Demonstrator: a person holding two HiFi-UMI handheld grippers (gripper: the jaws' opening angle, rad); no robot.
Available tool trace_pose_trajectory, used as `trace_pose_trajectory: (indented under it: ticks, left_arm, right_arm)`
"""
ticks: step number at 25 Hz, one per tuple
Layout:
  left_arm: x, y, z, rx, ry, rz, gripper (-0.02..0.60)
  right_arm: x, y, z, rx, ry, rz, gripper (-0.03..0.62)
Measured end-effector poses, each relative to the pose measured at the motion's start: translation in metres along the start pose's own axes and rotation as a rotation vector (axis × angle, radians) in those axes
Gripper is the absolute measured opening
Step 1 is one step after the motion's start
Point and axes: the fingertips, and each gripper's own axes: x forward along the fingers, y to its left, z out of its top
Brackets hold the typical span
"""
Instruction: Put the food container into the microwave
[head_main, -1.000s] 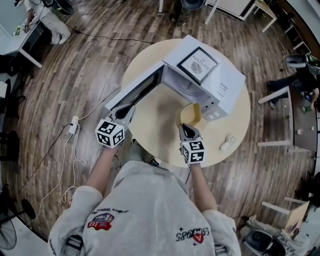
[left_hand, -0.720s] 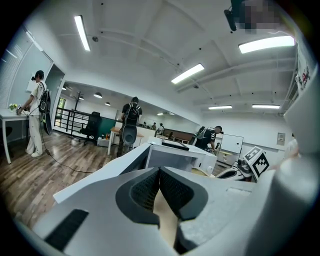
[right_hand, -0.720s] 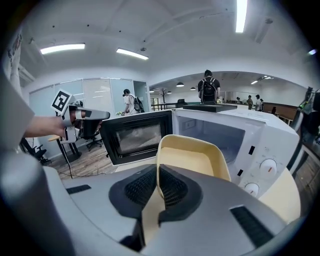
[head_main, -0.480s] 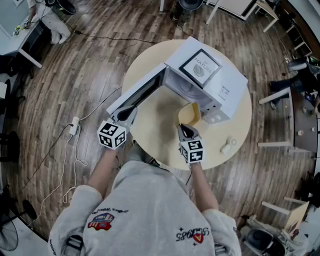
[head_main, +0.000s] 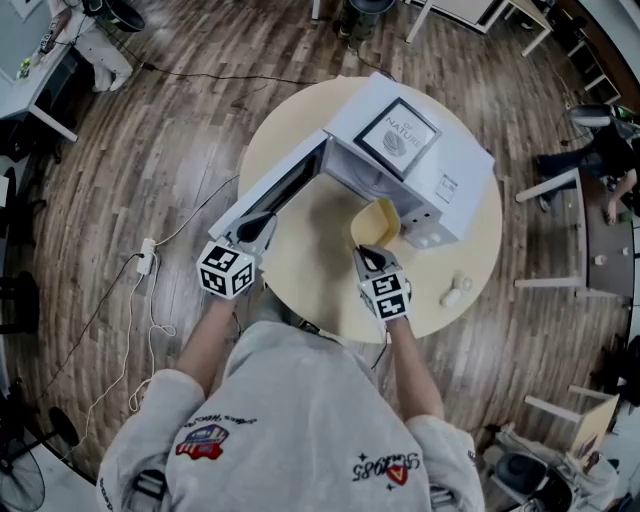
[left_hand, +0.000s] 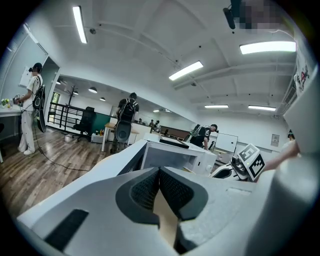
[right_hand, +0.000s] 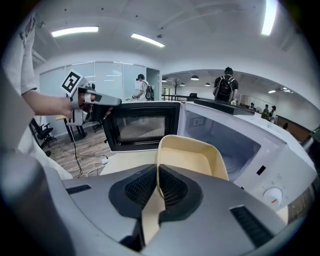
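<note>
A white microwave (head_main: 440, 170) stands on the round table (head_main: 300, 270) with its door (head_main: 275, 190) swung open to the left. My right gripper (head_main: 366, 252) is shut on the near rim of a cream food container (head_main: 377, 222), which hangs tilted in front of the open cavity (right_hand: 225, 137). In the right gripper view, the container (right_hand: 192, 157) rises from between the pads (right_hand: 170, 187). My left gripper (head_main: 252, 226) is shut, with nothing between its pads (left_hand: 175, 187), and its tip is close to the door's outer end.
A framed print (head_main: 397, 132) lies on top of the microwave. A small white object (head_main: 455, 290) sits on the table at the right. A cable and power strip (head_main: 148, 250) lie on the wooden floor at the left. Chairs and desks ring the table.
The right gripper has rolled a little and carried the container slightly left, towards the cavity. The left gripper has shifted only slightly beside the door.
</note>
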Motion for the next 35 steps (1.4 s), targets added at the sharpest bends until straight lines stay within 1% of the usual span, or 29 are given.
trace_pose_trajectory:
  ticks: [6, 13, 18, 26, 35]
  left_arm:
    - [0.017, -0.001, 0.004, -0.003, -0.008, -0.026, 0.005]
    - [0.026, 0.003, 0.008, -0.006, -0.004, -0.039, 0.005]
    - [0.029, 0.006, 0.009, -0.009, 0.003, -0.043, 0.005]
    - [0.035, 0.003, 0.004, -0.007, 0.019, -0.060, 0.005]
    - [0.046, 0.002, 0.000, -0.007, 0.039, -0.075, 0.005]
  right_arm:
    - [0.011, -0.004, -0.002, -0.124, 0.075, 0.027, 0.020]
    - [0.021, -0.016, 0.004, -0.314, 0.148, 0.028, 0.020]
    - [0.031, -0.023, 0.005, -0.396, 0.181, 0.023, 0.021]
    - [0.045, -0.034, 0.008, -0.431, 0.199, 0.002, 0.021]
    - [0.062, -0.052, 0.012, -0.437, 0.209, -0.011, 0.023]
